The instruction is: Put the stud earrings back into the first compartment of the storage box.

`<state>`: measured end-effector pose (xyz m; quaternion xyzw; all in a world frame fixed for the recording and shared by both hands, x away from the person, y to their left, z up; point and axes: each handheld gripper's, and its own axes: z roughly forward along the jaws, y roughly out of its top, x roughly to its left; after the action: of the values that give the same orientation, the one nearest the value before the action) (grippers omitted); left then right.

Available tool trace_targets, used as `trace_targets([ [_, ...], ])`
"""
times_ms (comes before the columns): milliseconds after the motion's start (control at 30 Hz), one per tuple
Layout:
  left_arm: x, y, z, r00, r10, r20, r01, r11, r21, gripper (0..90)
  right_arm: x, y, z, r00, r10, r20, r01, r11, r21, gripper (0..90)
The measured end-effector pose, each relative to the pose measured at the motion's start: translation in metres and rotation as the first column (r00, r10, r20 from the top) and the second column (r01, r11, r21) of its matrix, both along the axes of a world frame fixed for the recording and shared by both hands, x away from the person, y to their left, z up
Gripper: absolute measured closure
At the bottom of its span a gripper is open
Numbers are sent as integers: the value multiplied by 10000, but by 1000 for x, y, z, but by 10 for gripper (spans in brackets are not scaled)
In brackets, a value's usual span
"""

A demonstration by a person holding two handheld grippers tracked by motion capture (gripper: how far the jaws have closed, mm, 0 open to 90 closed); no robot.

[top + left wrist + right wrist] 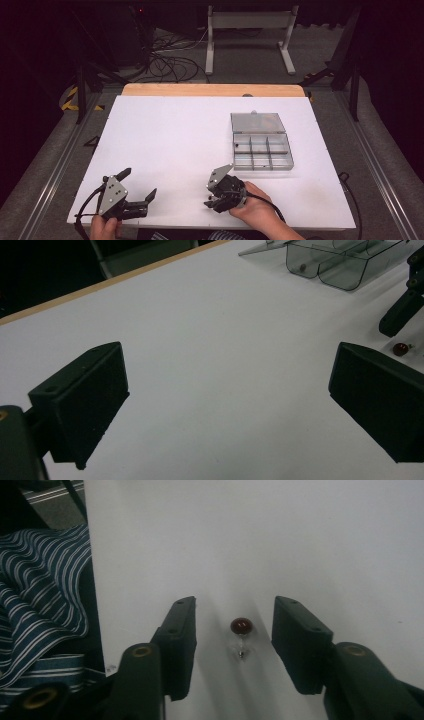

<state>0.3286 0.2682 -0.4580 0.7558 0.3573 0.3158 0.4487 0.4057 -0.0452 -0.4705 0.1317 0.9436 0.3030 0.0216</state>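
Note:
A small dark red bead on a short metal pin (241, 625) lies on the white table (170, 140) close to its front edge. My right gripper (234, 606) points down over it, one jaw on each side of the bead, and neither pad touches it. In the high view a hand holds the right gripper (210, 202) just in front of the box. The left gripper (139, 183) rests at the front left, jaws wide apart with nothing between them. In the left gripper view (225, 395) the bead (400, 349) lies at the far right under a jaw of the other gripper.
A clear plastic compartment box (262, 150) stands right of centre with its lid (257, 122) laid open behind it. One compartment holds a small bead (301, 267). Striped cloth (40, 580) hangs at the table's front edge. Cables trail from both grippers.

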Motion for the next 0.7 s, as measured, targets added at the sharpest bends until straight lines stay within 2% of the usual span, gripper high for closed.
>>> trace_targets([
  [267,0,0,0,10000,1,12,-1,10000,20,30,0,5,-3,9987,-97,509,115,9993,-344,739],
  [333,0,0,0,10000,8,12,-8,10000,7,30,0,5,-3,9986,-108,514,126,9993,-340,792],
  [467,0,0,0,10000,3,18,-3,10000,7,30,-2,6,-2,9983,-123,574,149,9989,-446,796],
  [700,0,0,0,10000,16,21,-16,10000,-8,30,-2,2,6,9976,-136,678,148,9998,-163,796],
])
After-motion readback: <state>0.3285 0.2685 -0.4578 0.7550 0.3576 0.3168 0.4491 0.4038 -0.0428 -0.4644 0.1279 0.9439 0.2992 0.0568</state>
